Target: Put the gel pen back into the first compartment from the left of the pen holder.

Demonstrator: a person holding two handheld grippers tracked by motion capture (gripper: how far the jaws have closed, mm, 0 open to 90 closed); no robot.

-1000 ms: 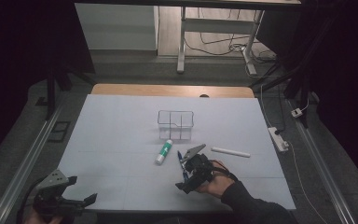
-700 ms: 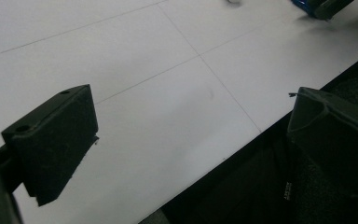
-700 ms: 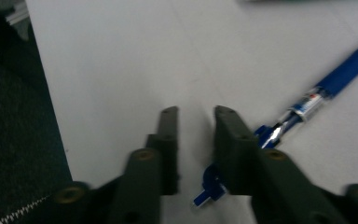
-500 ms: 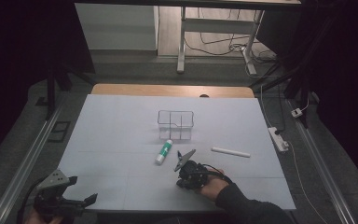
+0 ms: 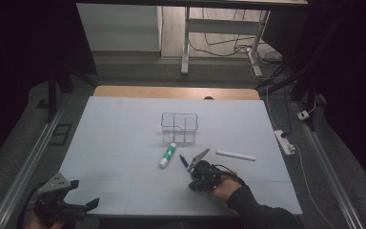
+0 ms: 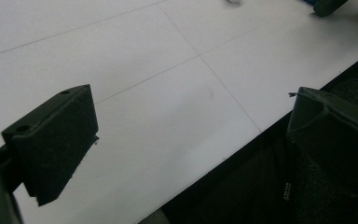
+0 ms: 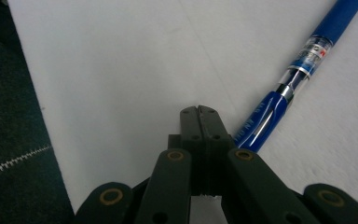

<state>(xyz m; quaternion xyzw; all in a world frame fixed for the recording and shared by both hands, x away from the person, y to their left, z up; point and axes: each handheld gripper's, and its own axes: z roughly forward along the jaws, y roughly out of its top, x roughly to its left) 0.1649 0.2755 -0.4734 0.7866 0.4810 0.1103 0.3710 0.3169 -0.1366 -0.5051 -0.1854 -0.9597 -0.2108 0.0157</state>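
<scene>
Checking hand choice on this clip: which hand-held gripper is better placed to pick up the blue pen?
Right. The right hand-held gripper sits shut right beside the blue pen, holding nothing. The left hand-held gripper hangs open at the table's near left corner, far from it.

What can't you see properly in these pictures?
- Blue pen: in the right gripper view its far end is cut off by the top edge, and its near end hides behind the shut right gripper.
- Print on the pen's label: too small and blurred to read.
- Green-and-white tube: in the high view, too small to read.
- Wire basket: too small to tell what's inside.
</scene>
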